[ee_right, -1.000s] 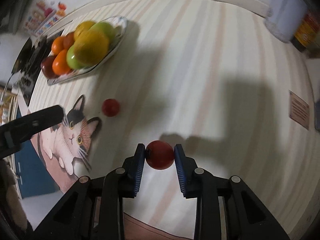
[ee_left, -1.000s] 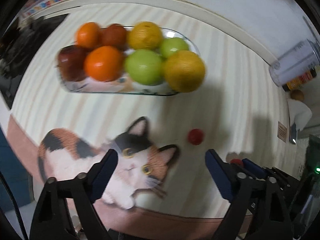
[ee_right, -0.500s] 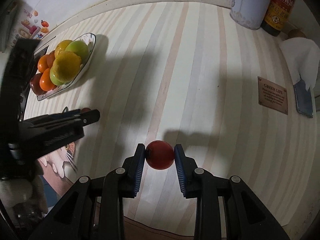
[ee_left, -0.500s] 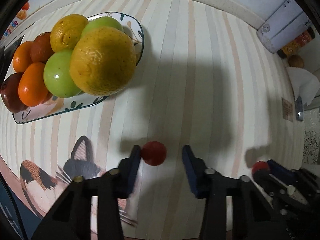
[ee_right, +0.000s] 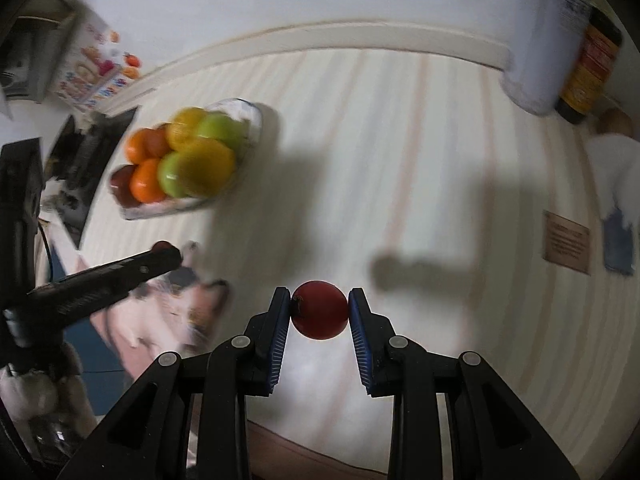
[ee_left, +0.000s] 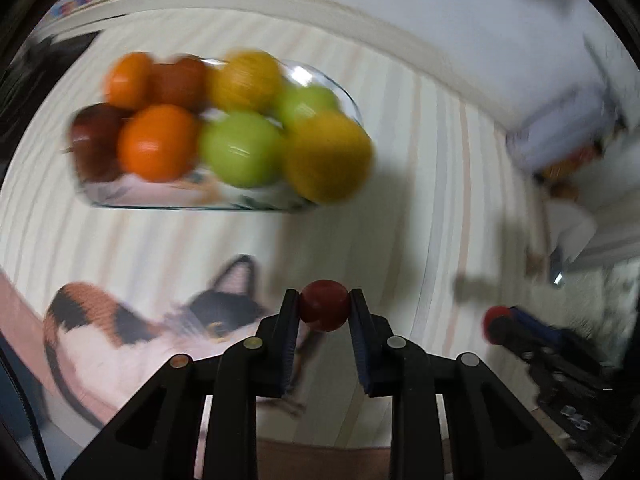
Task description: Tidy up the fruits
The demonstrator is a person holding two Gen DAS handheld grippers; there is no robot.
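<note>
My left gripper point(ee_left: 324, 308) is shut on a small red fruit point(ee_left: 324, 310) and holds it above the striped table. My right gripper point(ee_right: 319, 310) is shut on another small red fruit point(ee_right: 319, 314). A glass dish point(ee_left: 192, 200) at the back left holds oranges, green apples, yellow citrus and a dark red apple; it also shows in the right wrist view point(ee_right: 248, 116). The right gripper with its red fruit shows in the left wrist view point(ee_left: 496, 322), low on the right. The left gripper shows in the right wrist view point(ee_right: 164, 254), on the left.
A cat picture point(ee_left: 132, 332) is printed on the tablecloth at the front left. A white canister point(ee_right: 540, 64) and a dark bottle point(ee_right: 588, 68) stand at the back right. A small brown sign point(ee_right: 566, 242) and white tissue point(ee_right: 616, 168) lie at the right.
My left gripper has closed on the small red fruit that lay on the table and lifted it. My right gripper still holds its red fruit.
</note>
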